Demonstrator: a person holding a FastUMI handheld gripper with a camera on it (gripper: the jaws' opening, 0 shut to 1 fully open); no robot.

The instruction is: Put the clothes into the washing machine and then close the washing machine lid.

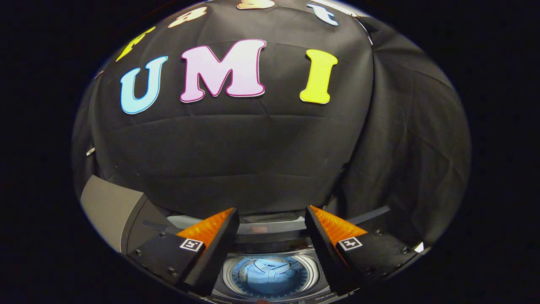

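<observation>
The gripper (270, 236) hangs above a top-loading washing machine (270, 291), its 2 fingers (213, 249) spread wide apart with nothing held between them. Seen down through the gap between the fingers, the machine's round drum (314, 274) lies open, its pale metal rim circling a light blue piece of clothing (270, 274) that sits crumpled at the bottom of the tub. The garment is well below the fingertips and touches neither finger. Just beyond the drum opening, between the 2 fingers, the machine's lid (270, 226) stands raised, showing as a dark glossy band with a lighter strip along its upper edge; how far back it is tilted cannot be told from this angle. On the near side of the drum, a narrow dark strip of the machine's top panel runs below the opening, with small markings too tiny to make out. Off to the left, beside the left finger, a grey box-like object (112, 209) with a slanted top face stands near the machine; what it is cannot be told. Behind everything, the booth's black cloth wall (253, 152) rises, with loose folds on its right side where 2 sheets of fabric meet.
</observation>
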